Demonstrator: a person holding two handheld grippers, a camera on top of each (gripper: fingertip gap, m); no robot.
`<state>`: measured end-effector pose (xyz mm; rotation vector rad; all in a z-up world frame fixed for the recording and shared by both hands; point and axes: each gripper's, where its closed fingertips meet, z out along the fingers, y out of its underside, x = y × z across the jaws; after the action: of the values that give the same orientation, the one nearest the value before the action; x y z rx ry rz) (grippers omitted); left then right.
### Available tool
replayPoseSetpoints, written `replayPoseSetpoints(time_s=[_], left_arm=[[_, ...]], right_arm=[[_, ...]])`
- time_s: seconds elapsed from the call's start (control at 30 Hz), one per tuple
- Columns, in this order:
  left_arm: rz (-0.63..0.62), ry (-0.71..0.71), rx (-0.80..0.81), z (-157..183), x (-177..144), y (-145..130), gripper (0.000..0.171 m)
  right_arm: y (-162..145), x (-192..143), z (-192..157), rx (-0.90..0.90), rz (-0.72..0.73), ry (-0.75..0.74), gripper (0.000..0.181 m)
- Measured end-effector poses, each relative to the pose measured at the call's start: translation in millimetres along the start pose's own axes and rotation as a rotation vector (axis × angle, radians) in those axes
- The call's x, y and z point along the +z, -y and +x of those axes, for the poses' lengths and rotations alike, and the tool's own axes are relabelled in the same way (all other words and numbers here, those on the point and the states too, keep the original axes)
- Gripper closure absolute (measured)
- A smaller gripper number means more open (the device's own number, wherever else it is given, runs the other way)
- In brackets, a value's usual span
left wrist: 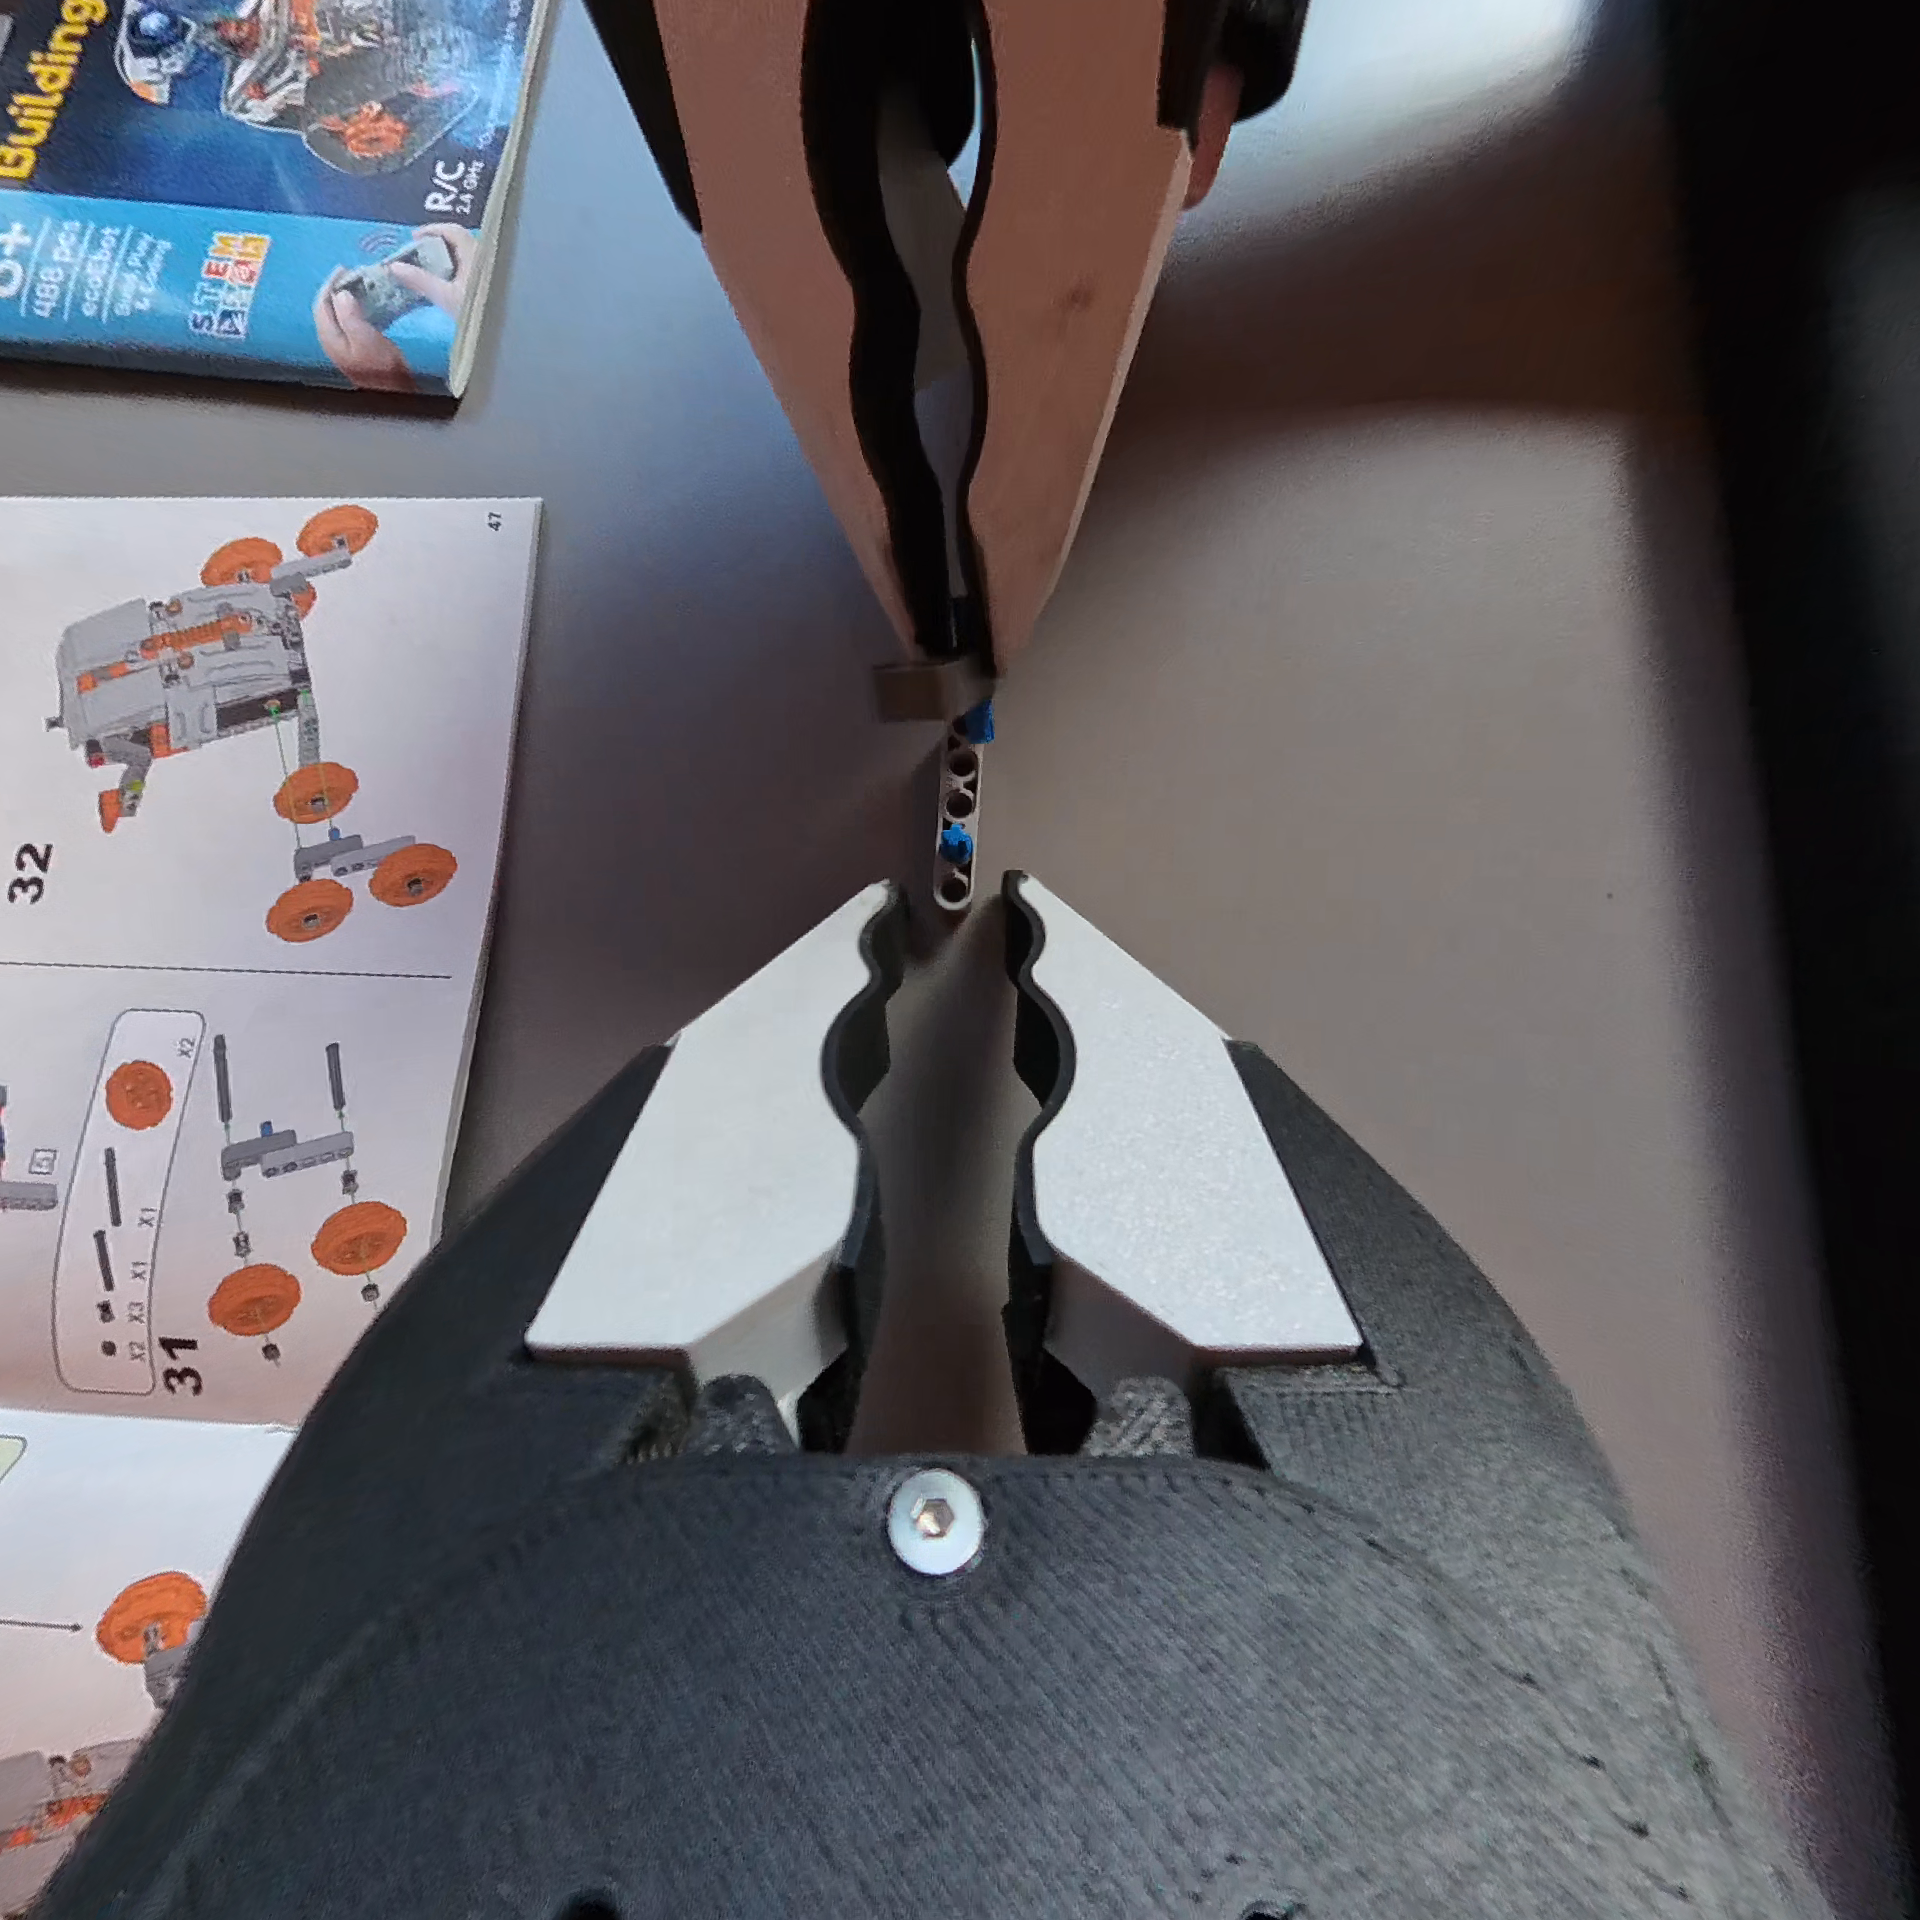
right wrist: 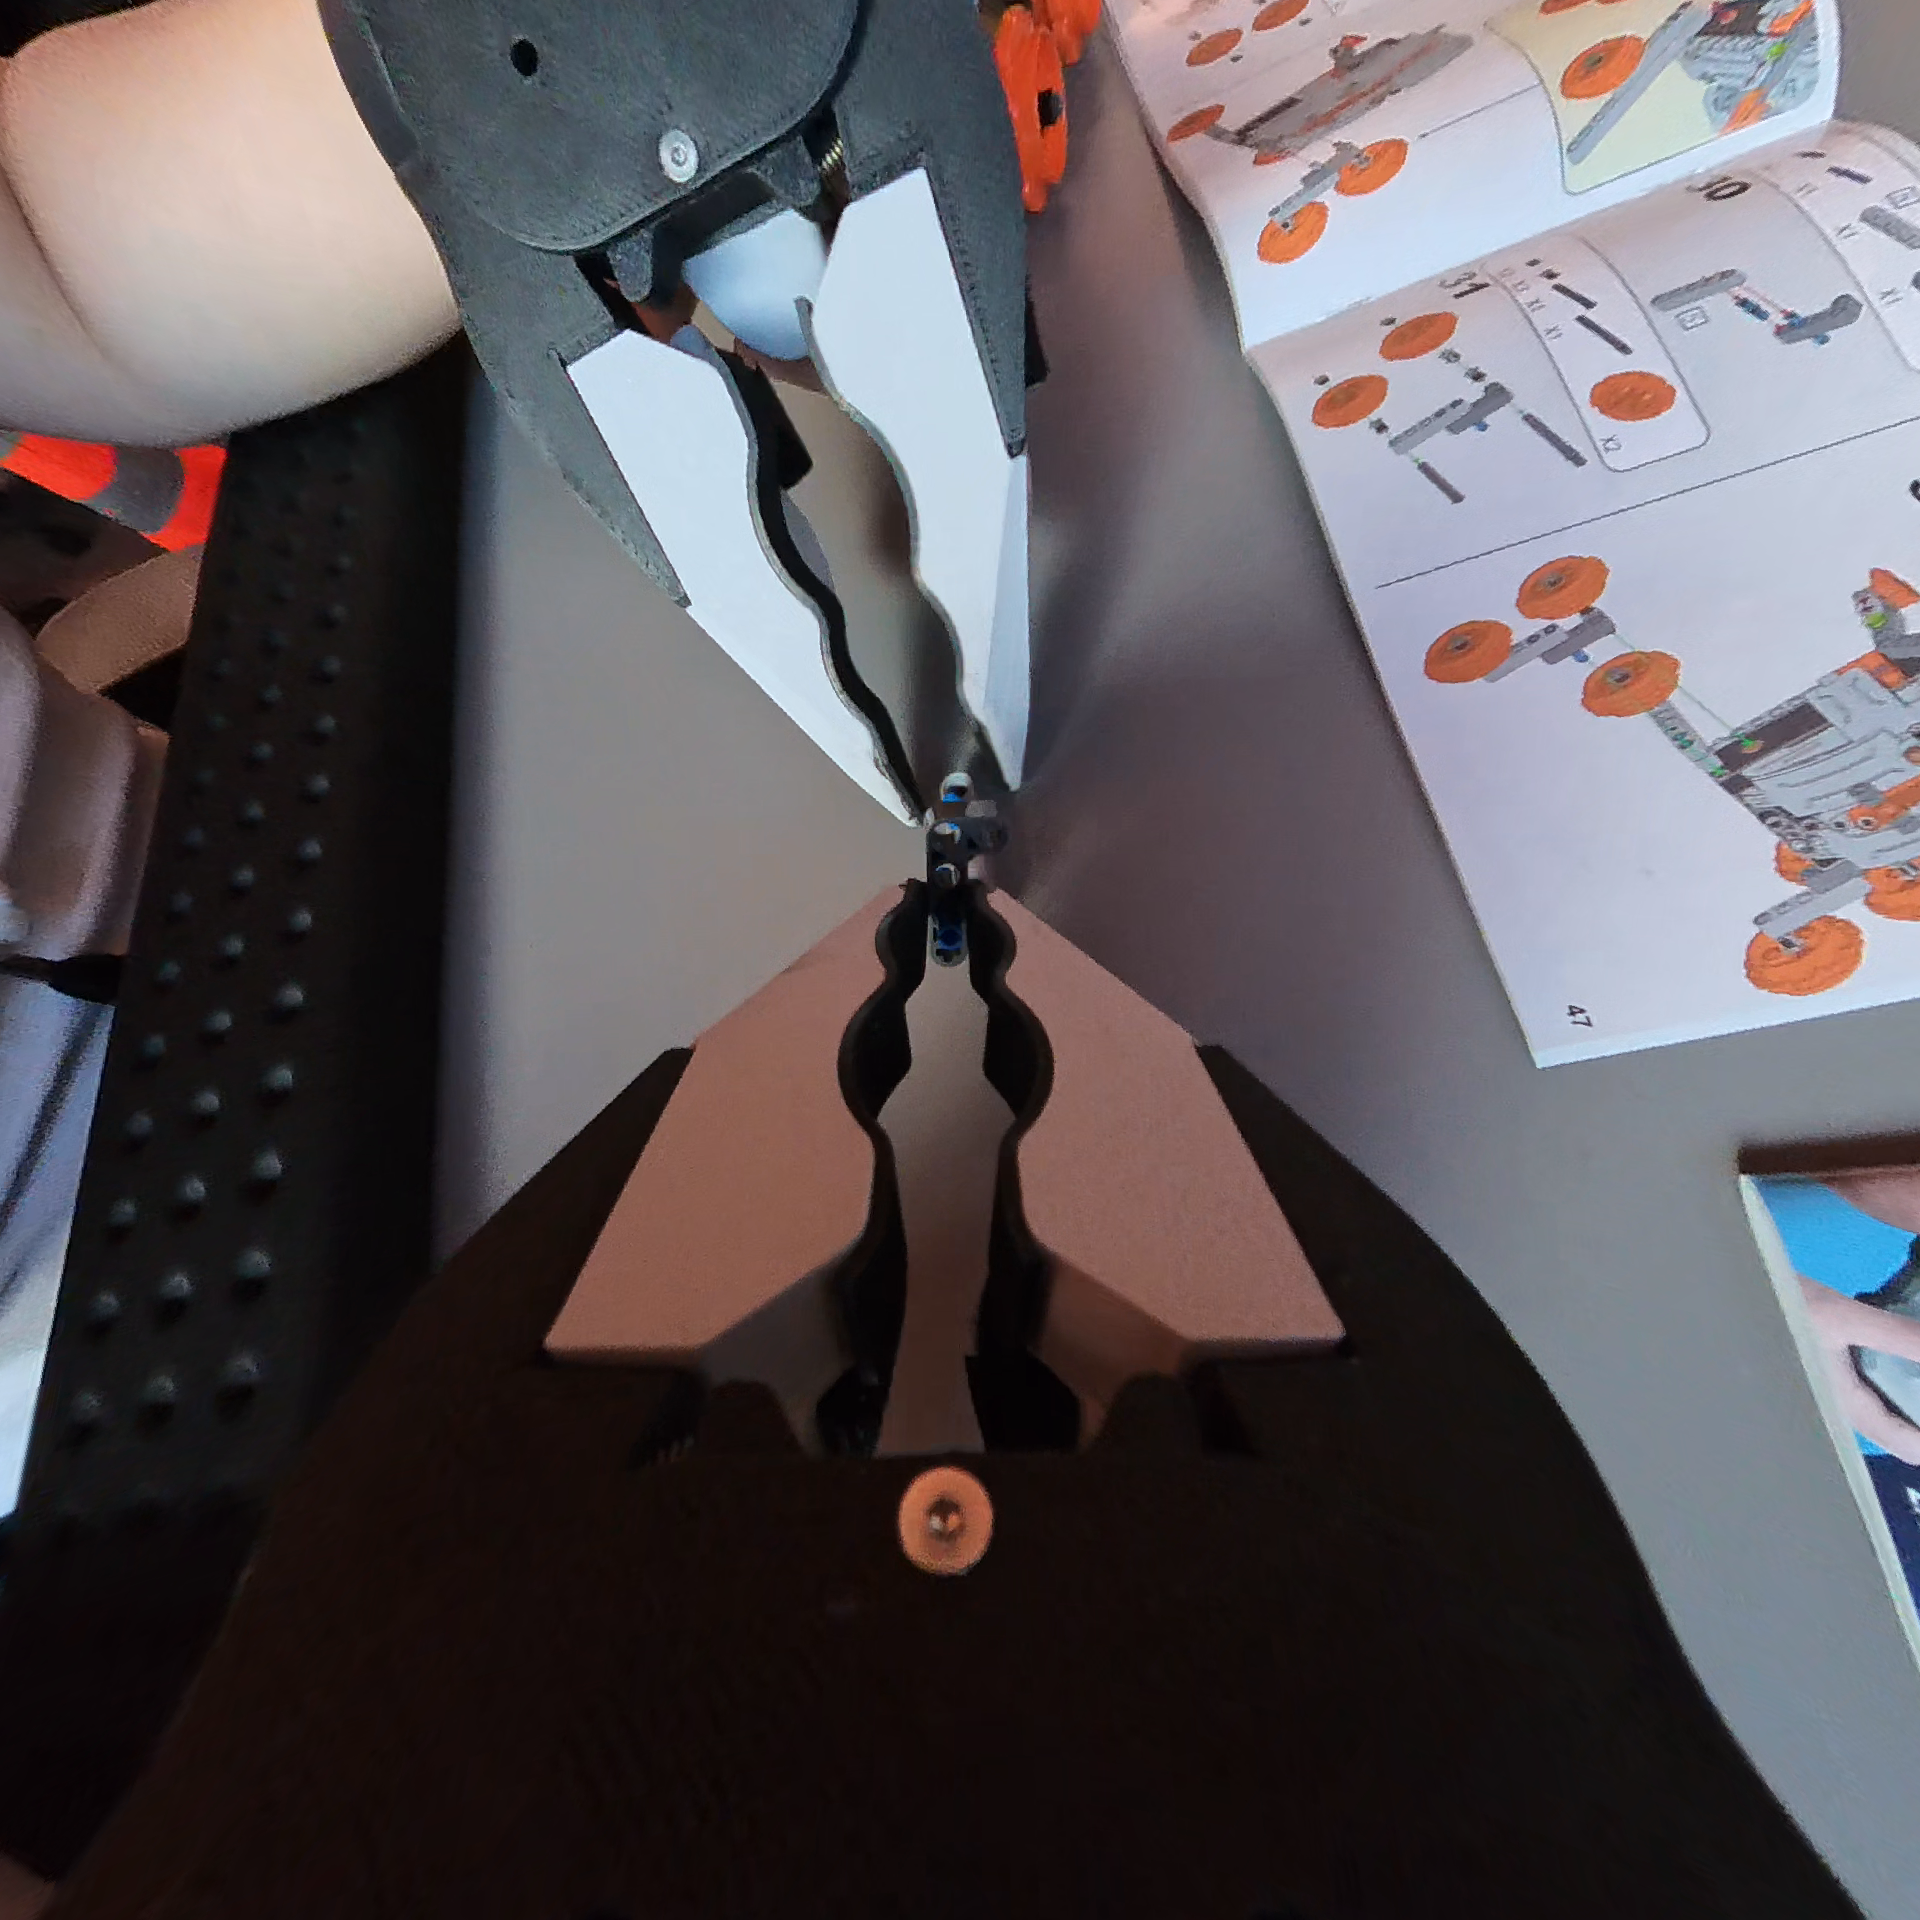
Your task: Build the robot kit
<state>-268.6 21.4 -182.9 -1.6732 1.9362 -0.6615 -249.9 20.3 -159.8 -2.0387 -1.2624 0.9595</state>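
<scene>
a: what does each hand-held gripper have?

b: the right hand-held gripper (right wrist: 948,914) has its tips pressed onto one end of a small grey beam (left wrist: 957,821), a strip with a row of holes and blue pins (left wrist: 954,840) in it. a darker cross piece (left wrist: 920,693) sits at the pinched end. the left hand-held gripper (left wrist: 951,891) holds nothing in the left wrist view; its tips stand slightly spread, with the beam's free end just at their mouth, a little toward the left tip.

a: which way does the beam lie?

b: in the left wrist view it lies at twelve o'clock from the left hand-held gripper, its long axis running six to twelve, straight along the line between the two tools. they face each other tip to tip above the grey bench (left wrist: 1351,727). in the right wrist view the left tool's tips seem to close around the far end, so actual contact cannot be told.

a: and around them?

b: an open instruction booklet (left wrist: 260,831) with orange-wheeled vehicle drawings lies at nine o'clock in the left wrist view, and a blue booklet cover (left wrist: 260,187) at eleven. in the right wrist view, orange wheels (right wrist: 1039,104) sit at twelve, a black studded strip (right wrist: 239,935) runs along nine, and a person's hand (right wrist: 187,229) holds the left tool at ten.
</scene>
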Motion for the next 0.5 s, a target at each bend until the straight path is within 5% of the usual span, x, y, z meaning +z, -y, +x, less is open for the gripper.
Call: replayPoseSetpoints(time_s=[0.5], left_arm=[[0.052, -0.005, 0.019, -1.2, -5.5, 6.7, 0.166]], right_arm=[[-6.5, 1.1, 6.0, 0.007, 0.008, 0.005, 0.175]])
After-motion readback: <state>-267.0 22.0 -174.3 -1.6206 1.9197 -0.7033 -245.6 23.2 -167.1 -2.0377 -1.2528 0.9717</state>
